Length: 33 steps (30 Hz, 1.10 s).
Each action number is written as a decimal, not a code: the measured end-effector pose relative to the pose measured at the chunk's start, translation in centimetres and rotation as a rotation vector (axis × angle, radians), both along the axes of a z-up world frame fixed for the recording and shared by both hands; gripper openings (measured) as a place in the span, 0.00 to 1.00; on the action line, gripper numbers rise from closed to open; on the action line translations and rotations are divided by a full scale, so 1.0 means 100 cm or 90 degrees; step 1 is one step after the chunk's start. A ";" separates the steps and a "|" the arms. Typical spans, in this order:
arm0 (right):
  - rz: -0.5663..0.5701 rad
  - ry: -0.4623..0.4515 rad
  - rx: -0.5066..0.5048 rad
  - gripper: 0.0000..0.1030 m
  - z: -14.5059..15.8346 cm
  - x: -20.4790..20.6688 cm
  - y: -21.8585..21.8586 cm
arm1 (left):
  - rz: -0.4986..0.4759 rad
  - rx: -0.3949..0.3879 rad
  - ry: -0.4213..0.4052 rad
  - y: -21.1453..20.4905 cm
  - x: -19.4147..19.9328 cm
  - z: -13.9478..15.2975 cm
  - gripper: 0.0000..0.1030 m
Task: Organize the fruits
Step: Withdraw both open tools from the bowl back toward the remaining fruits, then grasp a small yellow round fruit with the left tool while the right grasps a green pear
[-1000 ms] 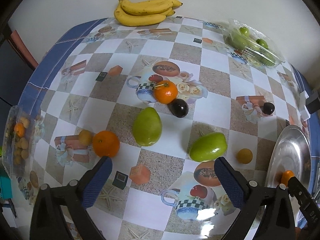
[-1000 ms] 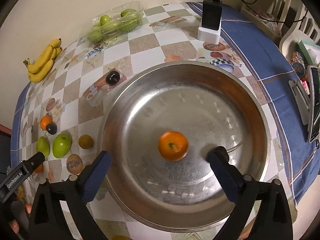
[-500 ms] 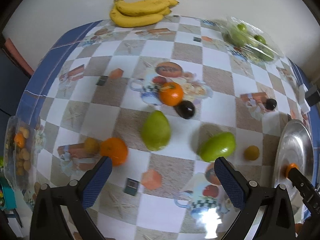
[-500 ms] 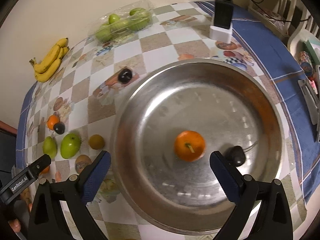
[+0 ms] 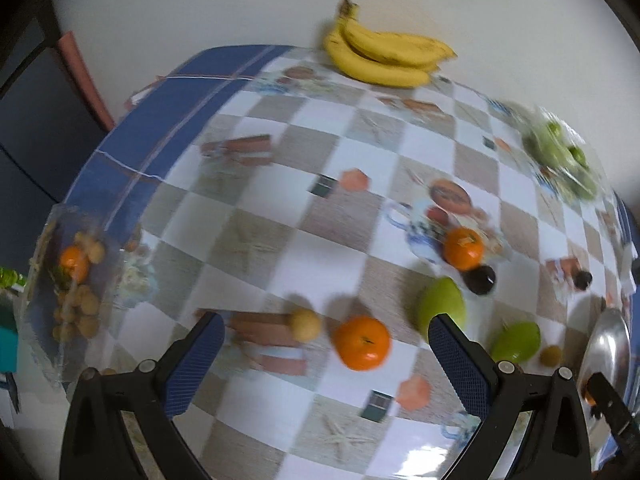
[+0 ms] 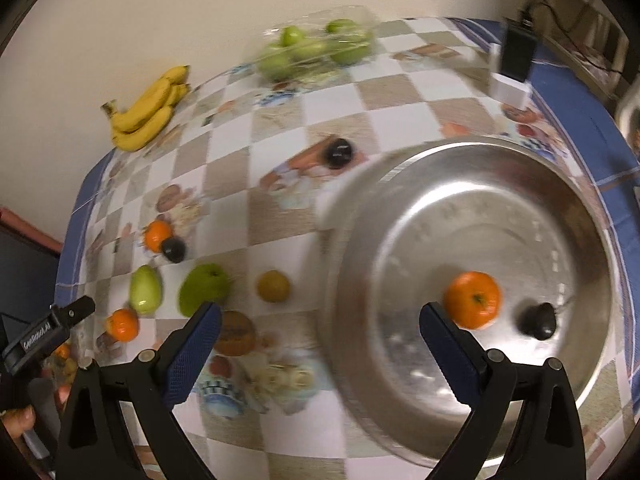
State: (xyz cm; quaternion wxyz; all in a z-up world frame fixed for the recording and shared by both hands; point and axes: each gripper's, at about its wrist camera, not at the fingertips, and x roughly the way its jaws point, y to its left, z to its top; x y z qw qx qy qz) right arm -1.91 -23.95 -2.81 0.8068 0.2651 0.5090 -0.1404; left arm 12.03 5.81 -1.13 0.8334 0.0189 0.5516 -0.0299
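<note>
Orange [image 5: 362,343] lies loose on the checked tablecloth [image 5: 280,184], between the spread, empty fingers of the left gripper [image 5: 326,356]. Centre it, avoiding the small yellow fruit [image 5: 305,324] just left. Right gripper [image 6: 318,340] gapes empty near the steel bowl [image 6: 400,184].

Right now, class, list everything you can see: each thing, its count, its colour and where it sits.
Bananas: one bunch, yellow, by the wall.
Bag of green fruit: one, clear, far edge.
Metal bowl: one, silver, holds an orange and a dark fruit.
Loose oranges: two, on the cloth.
Green fruits: two, mid-table.
Dark fruits on the cloth: two.
Small yellow-brown fruits: two.
Charger: black on white.
Left gripper: open.
Right gripper: open.
</note>
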 end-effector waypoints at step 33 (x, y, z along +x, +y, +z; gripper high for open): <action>0.191 -0.028 0.034 0.68 -0.015 0.106 0.144 | 0.070 -0.132 0.116 0.050 0.028 -0.052 0.73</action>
